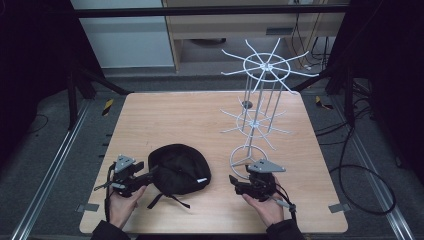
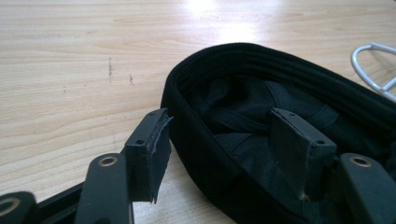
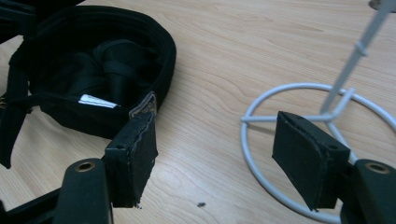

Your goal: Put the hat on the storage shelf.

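Observation:
A black cap point(image 1: 180, 167) lies upside down near the table's front, its hollow facing up. My left gripper point(image 1: 150, 175) reaches it from the left. In the left gripper view this gripper point(image 2: 219, 116) stands open astride the cap's point(image 2: 243, 93) near rim, one pad outside and one inside, with neither pressing. My right gripper point(image 1: 233, 181) is at the cap's right, beside the base of a white wire stand point(image 1: 260, 100). In the right gripper view it point(image 3: 215, 119) is open over bare wood, between the cap point(image 3: 93, 60) and the stand's base ring point(image 3: 247, 154).
The stand rises tall at the right of the wooden table point(image 1: 175, 115), with two tiers of spoked wire arms reaching outward. A loose strap point(image 1: 167, 197) trails from the cap toward the front edge. Dark floor, rails and cables surround the table.

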Tool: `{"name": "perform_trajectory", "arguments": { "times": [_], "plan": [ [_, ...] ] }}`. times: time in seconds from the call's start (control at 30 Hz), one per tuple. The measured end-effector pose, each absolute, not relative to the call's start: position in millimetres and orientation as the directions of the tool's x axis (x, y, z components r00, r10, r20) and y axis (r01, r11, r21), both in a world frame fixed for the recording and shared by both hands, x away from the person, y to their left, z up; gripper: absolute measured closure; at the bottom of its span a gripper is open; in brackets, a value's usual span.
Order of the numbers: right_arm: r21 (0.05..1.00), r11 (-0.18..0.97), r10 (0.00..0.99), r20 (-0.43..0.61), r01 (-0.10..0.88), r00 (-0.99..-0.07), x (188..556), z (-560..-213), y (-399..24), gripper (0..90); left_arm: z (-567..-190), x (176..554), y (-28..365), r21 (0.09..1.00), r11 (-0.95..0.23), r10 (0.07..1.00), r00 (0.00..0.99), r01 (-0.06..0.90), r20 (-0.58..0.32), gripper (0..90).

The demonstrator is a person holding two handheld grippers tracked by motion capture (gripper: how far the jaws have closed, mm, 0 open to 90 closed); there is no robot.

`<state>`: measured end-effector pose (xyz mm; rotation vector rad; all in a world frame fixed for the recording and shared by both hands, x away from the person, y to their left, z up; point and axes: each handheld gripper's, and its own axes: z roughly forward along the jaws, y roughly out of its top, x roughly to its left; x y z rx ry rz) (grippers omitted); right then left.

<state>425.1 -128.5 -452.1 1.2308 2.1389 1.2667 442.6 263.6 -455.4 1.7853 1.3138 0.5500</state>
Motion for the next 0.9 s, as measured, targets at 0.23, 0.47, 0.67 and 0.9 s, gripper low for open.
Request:
{"name": "perform_trajectory", "arguments": {
  "times": [0.23,0.47,0.67,0.9],
  "plan": [
    [0.834,0.244,0.799,0.116,0.494,-0.59,431.7,-452.7,-105.3,35.6,-464.0,446.3,259.1,0.793,-0.144,0.926,0.364,0.592,-0.103,41.3],
    [0.822,0.252,0.77,0.149,0.511,-0.62,442.3,-456.1,-78.7,40.9,-471.0,449.5,259.3,0.757,-0.167,0.928,0.36,0.632,-0.096,49.9],
    [0.806,0.275,0.76,0.151,0.524,-0.632,449.9,-463.5,-62.3,43.0,-472.7,449.3,259.8,0.737,-0.163,0.931,0.349,0.656,-0.105,58.0],
    [0.797,0.289,0.754,0.152,0.531,-0.639,454.2,-472.1,-52.7,45.8,-474.9,448.4,259.9,0.722,-0.185,0.932,0.352,0.667,-0.088,65.9]
  ]
}}
